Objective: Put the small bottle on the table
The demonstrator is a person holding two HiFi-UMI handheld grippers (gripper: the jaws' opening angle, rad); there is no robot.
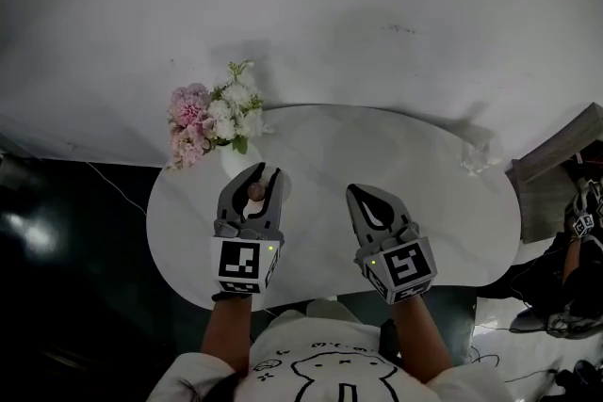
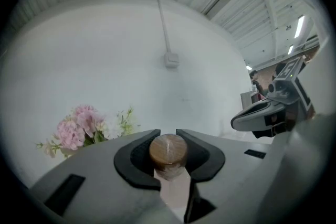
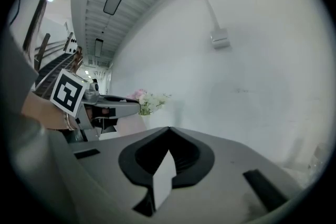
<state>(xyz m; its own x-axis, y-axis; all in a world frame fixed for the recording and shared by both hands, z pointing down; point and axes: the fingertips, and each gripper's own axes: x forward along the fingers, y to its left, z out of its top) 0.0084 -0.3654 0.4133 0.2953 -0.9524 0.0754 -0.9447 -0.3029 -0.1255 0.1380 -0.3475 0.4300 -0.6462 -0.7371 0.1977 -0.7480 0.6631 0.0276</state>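
The left claw (image 2: 168, 134) is clenched on the small bottle (image 2: 168, 151), its pads gripping just under the round brown cap (image 2: 168, 147). The bottle is over the white oval worktop (image 1: 396, 155). Beside it, the right claw (image 3: 169, 131) is clenched shut on nothing. Pink and white flowers (image 1: 212, 120) stand at the worktop's far left edge.

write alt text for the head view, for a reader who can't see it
Seen from above, the left gripper grips a small bottle with a brown cap over a white rounded table. The right gripper is beside it, shut and empty. Pink and white flowers stand at the table's far left edge.
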